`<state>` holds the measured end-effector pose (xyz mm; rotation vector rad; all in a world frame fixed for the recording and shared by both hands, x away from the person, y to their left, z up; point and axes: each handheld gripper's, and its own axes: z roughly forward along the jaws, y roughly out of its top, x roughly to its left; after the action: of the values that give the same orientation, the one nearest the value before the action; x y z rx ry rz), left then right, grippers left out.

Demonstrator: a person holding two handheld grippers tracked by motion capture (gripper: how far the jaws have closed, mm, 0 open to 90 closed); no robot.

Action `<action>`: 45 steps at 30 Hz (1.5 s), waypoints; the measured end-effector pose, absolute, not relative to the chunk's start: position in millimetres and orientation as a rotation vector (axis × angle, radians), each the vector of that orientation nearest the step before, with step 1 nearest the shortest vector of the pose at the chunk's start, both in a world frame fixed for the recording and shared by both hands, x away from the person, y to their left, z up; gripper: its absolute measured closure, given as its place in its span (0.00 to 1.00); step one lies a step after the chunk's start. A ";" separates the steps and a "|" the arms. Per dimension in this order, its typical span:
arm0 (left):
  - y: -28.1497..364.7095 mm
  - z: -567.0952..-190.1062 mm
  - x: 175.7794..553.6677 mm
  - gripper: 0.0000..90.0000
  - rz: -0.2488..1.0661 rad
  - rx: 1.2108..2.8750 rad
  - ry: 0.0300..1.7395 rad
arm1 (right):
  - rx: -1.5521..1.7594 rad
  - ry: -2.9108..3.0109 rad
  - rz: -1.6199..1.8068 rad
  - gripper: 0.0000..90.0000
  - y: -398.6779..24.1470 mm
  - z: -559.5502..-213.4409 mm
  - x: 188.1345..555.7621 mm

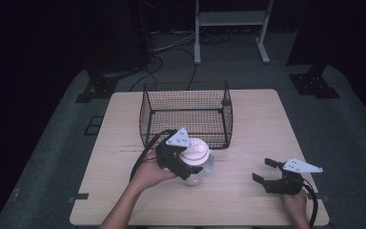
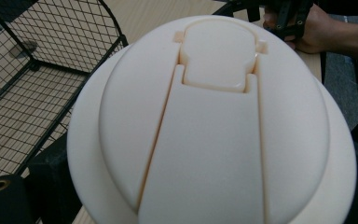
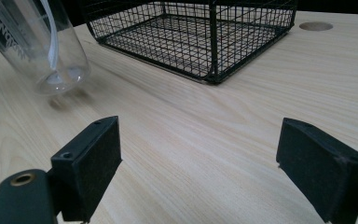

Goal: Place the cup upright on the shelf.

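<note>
Centrally in the high view, just left of middle, the left gripper (image 1: pixel 187 164) clamps a clear cup's cream lid (image 1: pixel 196 151), tilted before the wire basket (image 1: pixel 187 114). Lower right, the right gripper (image 1: pixel 263 171) rests with jaws apart.

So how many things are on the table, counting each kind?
Black wire-mesh basket: 1
Clear plastic cup with cream-white lid: 1
Black two-jaw gripper: 2, left on the cup, right holding nothing
Total: 4

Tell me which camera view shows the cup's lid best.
The left gripper view: the cream lid appears close up, its flip tab clear. The high view shows it small beside the left gripper; the right gripper view shows the clear body.
</note>
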<state>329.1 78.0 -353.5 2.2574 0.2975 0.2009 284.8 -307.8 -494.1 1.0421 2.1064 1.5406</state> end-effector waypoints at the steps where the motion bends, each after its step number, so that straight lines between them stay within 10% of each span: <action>1: 77.7 -351.4 329.8 0.06 0.207 2.261 0.294 | 1.042 2.107 1.540 0.14 -307.8 -494.1 284.8; 45: 56.8 -234.1 408.1 0.06 0.283 2.306 0.333 | 1.054 2.086 1.560 0.14 -309.2 -494.1 285.7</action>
<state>408.1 56.8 -234.1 2.3055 0.3333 0.2827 285.7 -309.2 -494.1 1.0536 2.0860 1.5602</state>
